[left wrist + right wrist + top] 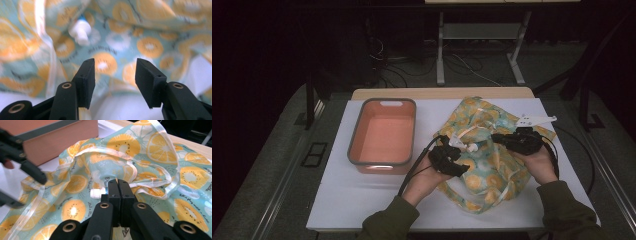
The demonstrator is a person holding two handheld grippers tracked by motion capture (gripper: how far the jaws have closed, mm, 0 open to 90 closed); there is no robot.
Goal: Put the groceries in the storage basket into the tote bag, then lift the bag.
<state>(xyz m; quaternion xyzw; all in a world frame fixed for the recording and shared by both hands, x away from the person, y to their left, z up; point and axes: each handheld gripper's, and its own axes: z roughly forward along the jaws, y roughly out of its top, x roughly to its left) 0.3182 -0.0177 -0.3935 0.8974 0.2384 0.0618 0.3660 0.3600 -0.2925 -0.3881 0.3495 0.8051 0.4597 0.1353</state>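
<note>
The right gripper is showing its two black jaws pressed flat together, with a fold of cloth and a small white plastic stopper lying right at their tips; whether cloth is caught between the pads cannot be told. The left gripper is holding its jaws apart with nothing between them, its pads hovering just short of the fabric and of the same white stopper.

The thing being handled is a fabric bag, pale teal and printed with orange citrus slices, edged with a translucent white drawstring that is looping loosely across its upper side. It is lying crumpled on the white table top, right of centre, under both grippers. In the high view its long axis is running from the near edge of the table toward the far right, the gathered mouth with the cord facing the far side.

In the high view the left gripper is resting at the bag's left edge and the right gripper at its far right part. A salmon-coloured tub with a grey rim is standing to the left of the bag, just beside it.
</note>
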